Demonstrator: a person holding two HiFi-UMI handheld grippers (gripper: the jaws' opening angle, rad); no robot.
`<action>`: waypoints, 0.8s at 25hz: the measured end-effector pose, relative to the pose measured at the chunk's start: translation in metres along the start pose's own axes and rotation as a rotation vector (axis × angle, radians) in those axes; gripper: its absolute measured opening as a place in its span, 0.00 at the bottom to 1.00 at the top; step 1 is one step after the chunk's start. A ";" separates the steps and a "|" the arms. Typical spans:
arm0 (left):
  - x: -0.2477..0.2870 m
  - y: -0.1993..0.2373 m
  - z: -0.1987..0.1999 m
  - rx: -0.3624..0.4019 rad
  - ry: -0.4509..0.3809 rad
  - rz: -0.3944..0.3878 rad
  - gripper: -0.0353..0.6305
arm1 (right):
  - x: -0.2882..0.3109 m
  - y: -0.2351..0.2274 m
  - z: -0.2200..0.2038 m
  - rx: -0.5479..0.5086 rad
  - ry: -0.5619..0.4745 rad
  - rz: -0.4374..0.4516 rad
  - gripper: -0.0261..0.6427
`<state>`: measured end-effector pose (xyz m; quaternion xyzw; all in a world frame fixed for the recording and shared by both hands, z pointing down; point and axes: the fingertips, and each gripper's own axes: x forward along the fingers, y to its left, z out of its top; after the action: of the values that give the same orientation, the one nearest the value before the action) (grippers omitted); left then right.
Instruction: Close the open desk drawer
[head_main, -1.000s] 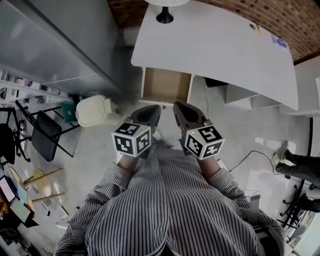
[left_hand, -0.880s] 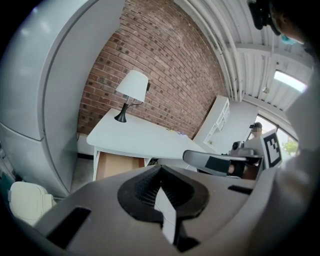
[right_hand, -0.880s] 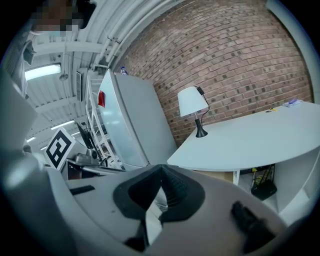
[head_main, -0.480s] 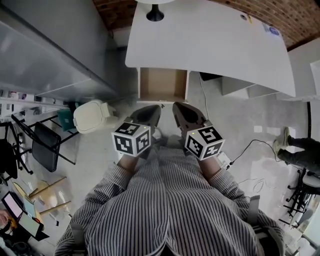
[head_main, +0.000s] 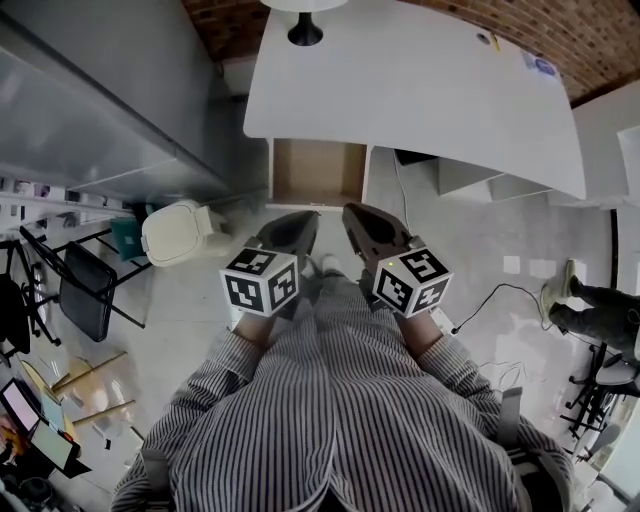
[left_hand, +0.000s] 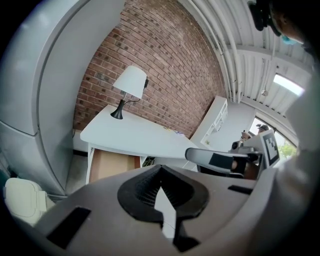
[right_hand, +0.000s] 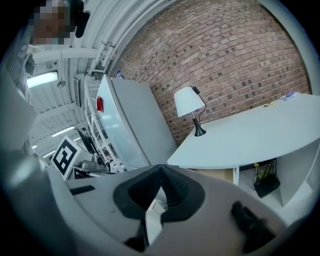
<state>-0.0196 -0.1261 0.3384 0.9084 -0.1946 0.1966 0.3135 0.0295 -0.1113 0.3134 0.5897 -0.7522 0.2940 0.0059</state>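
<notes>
The white desk (head_main: 430, 95) stands ahead of me, seen from above. Its open drawer (head_main: 318, 172) sticks out from the left end and shows a bare brown inside. My left gripper (head_main: 300, 220) and right gripper (head_main: 358, 214) hover side by side just short of the drawer front, apart from it. Both are shut with nothing between the jaws. The left gripper view shows the drawer (left_hand: 112, 165) under the desk top (left_hand: 135, 135), beyond the left gripper (left_hand: 161, 168). In the right gripper view the drawer (right_hand: 220, 174) peeks out past the right gripper (right_hand: 161, 168).
A lamp (head_main: 304, 22) stands on the desk's far left corner. A tall grey cabinet (head_main: 110, 90) lines the left side, with a cream bin (head_main: 178, 228) and a black chair (head_main: 80, 290) before it. White shelving (head_main: 480, 180) sits under the desk's right part. A cable (head_main: 490, 300) trails on the floor.
The desk and drawer have drifted slightly left in the head view. Both grippers keep the same pose, shut. The drawer is open as far as before.
</notes>
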 end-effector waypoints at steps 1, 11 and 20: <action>0.001 -0.001 -0.001 -0.006 -0.001 0.000 0.07 | 0.000 0.001 0.000 0.003 0.001 0.013 0.06; 0.005 0.025 -0.015 -0.051 0.028 0.047 0.07 | 0.010 -0.008 -0.022 0.017 0.062 0.015 0.06; 0.014 0.060 -0.040 -0.089 0.087 0.070 0.07 | 0.041 -0.021 -0.049 0.028 0.105 0.012 0.06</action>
<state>-0.0458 -0.1466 0.4037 0.8768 -0.2211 0.2381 0.3545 0.0194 -0.1283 0.3778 0.5690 -0.7501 0.3351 0.0356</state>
